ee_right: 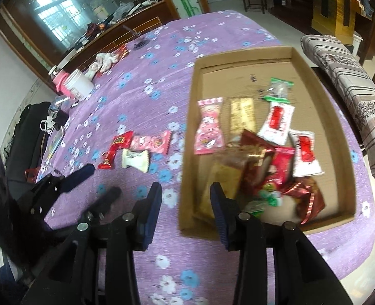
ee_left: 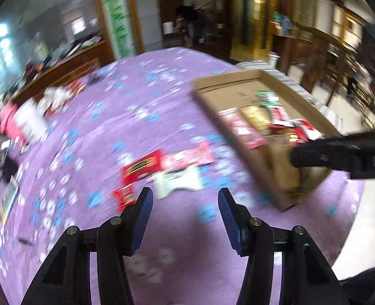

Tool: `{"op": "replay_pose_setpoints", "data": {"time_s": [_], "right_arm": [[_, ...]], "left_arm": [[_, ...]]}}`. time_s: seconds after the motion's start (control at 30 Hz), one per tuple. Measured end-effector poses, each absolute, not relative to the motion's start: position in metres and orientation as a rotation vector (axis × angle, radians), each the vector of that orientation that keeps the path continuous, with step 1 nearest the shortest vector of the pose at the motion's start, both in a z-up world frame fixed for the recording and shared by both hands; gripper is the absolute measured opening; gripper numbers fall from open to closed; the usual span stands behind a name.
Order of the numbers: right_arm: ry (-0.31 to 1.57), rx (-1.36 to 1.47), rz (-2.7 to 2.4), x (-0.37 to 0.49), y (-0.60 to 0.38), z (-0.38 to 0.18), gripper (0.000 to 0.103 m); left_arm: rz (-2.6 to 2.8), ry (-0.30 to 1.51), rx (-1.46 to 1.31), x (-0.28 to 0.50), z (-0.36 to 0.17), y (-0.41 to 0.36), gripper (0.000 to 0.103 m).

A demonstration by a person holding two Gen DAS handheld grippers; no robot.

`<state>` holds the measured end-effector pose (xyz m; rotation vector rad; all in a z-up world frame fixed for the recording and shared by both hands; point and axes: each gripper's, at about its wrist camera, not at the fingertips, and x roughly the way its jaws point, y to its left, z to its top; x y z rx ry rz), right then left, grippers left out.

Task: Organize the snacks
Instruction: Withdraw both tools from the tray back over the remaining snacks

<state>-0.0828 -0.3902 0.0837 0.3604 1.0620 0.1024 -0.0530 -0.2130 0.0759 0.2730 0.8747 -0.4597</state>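
While your left tongs (ee_left: 185, 203) are hovering wide and empty over the purple table (ee_right: 141, 96), your right tongs (ee_right: 186, 198) are standing apart, gripping nothing, over the cardboard tray's (ee_right: 187, 152) near wall. Most snacks (ee_right: 261, 152) are lying inside; four packets (ee_right: 136, 150) are sitting left of it.

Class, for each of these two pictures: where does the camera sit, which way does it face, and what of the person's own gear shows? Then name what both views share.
Left wrist view: sits on the left claw, looks down across the purple tablecloth at loose snacks; its open fingers and the right claw show.
Right wrist view: sits on the right claw, faces the cardboard tray of snacks; its open fingers and the left claw show.
Shared: tablecloth, tray, white snack packet.
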Motion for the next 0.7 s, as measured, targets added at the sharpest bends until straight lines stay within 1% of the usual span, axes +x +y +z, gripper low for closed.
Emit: {"op": "replay_pose_setpoints", "data": {"time_s": [0.27, 0.43, 0.6, 0.63, 0.67, 0.7], "right_arm": [[1.076, 0.338, 0.128, -0.080, -0.371, 0.081, 0.038], [1.085, 0.336, 0.116, -0.082, -0.374, 0.079, 0.039], [1.089, 0.337, 0.098, -0.087, -0.388, 0.076, 0.039], [1.087, 0.338, 0.100, -0.087, -0.390, 0.076, 0.039], [1.084, 0.337, 0.106, -0.088, -0.392, 0.077, 0.039], [1.081, 0.334, 0.113, -0.087, -0.393, 0.078, 0.039]], "left_arm": [[-0.312, 1.023, 0.025, 0.005, 0.054, -0.133, 0.056], [-0.328, 1.087, -0.052, 0.023, 0.039, -0.132, 0.056], [-0.341, 1.108, -0.024, 0.030, 0.027, -0.154, 0.056], [-0.337, 1.114, -0.005, 0.031, 0.024, -0.159, 0.052], [-0.332, 1.119, 0.007, 0.033, 0.021, -0.162, 0.043], [-0.330, 1.123, 0.012, 0.035, 0.019, -0.163, 0.039]]}}
